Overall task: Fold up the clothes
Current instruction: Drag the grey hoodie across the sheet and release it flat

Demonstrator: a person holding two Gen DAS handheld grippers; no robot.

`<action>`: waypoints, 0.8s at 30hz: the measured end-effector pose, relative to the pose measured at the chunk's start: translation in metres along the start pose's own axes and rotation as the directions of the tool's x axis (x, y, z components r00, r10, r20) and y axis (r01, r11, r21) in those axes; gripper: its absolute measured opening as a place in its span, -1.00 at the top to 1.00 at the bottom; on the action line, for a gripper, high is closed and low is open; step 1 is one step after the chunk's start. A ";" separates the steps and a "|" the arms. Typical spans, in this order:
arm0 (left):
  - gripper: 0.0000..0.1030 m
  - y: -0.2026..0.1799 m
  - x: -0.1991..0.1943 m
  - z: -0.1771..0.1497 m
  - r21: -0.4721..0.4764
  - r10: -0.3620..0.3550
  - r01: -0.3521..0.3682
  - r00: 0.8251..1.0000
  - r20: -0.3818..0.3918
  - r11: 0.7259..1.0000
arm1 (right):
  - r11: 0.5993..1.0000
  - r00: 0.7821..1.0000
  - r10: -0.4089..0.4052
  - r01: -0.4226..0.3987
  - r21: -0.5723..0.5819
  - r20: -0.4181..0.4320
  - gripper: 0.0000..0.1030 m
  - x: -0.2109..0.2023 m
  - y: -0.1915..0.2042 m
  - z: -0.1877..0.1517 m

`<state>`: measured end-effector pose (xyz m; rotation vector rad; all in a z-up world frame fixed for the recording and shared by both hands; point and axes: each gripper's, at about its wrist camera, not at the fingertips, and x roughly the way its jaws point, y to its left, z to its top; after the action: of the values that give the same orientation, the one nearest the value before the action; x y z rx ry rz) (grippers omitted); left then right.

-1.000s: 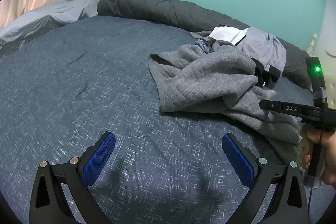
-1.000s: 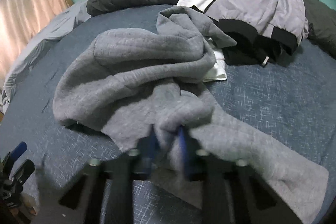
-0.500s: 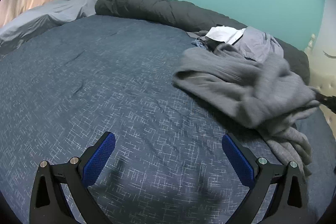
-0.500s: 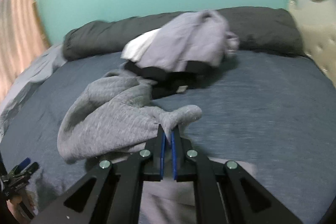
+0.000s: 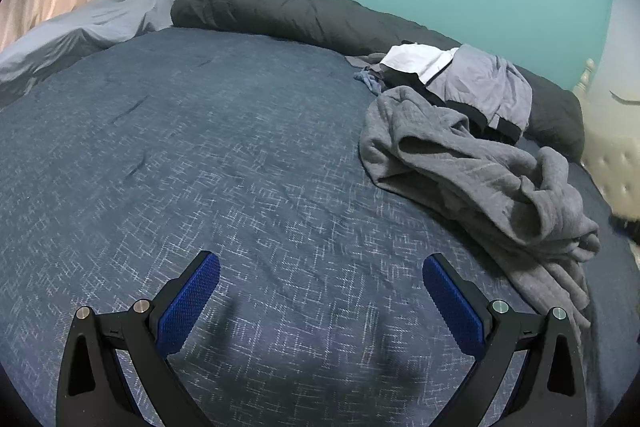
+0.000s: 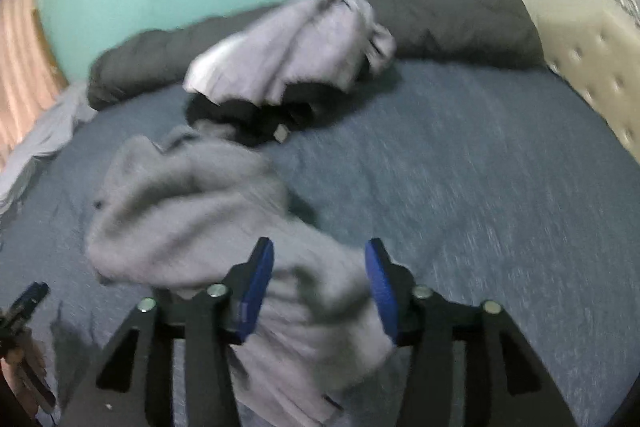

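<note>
A crumpled grey sweatshirt point(image 5: 472, 163) lies on the right side of the blue bed cover point(image 5: 200, 147). In the right wrist view the same sweatshirt point(image 6: 192, 211) is blurred and runs between the blue pads of my right gripper point(image 6: 319, 245). Those jaws are opening, and the pads stand clear of the cloth. My left gripper point(image 5: 322, 261) hovers open over bare cover, left of the sweatshirt, with nothing between its fingers. It also shows in the right wrist view as the left gripper point(image 6: 24, 307), at the bottom left in a hand.
A pile of other clothes point(image 5: 480, 83), lilac, white and black, sits behind the sweatshirt. A rolled dark duvet point(image 5: 280, 7) lines the far edge against the teal wall. A cream tufted headboard point(image 6: 592, 67) is on the right and a pale sheet point(image 5: 80, 27) on the far left.
My right gripper dragged the sweatshirt to the right across the bed, then parted its jaws and let the cloth go. The left gripper has stayed put and open.
</note>
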<state>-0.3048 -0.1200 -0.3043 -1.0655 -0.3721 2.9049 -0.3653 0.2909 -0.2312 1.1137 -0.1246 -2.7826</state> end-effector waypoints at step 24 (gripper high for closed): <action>-1.00 -0.025 0.002 -0.006 0.007 -0.115 0.116 0.992 -0.046 0.993 | 0.972 0.977 0.128 -0.158 -0.176 -0.172 0.89 0.052 0.085 -0.032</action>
<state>-0.3044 -0.0939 -0.3042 -1.0689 -0.4036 2.7740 -0.3718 0.1975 -0.2788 1.2204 0.0729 -2.5070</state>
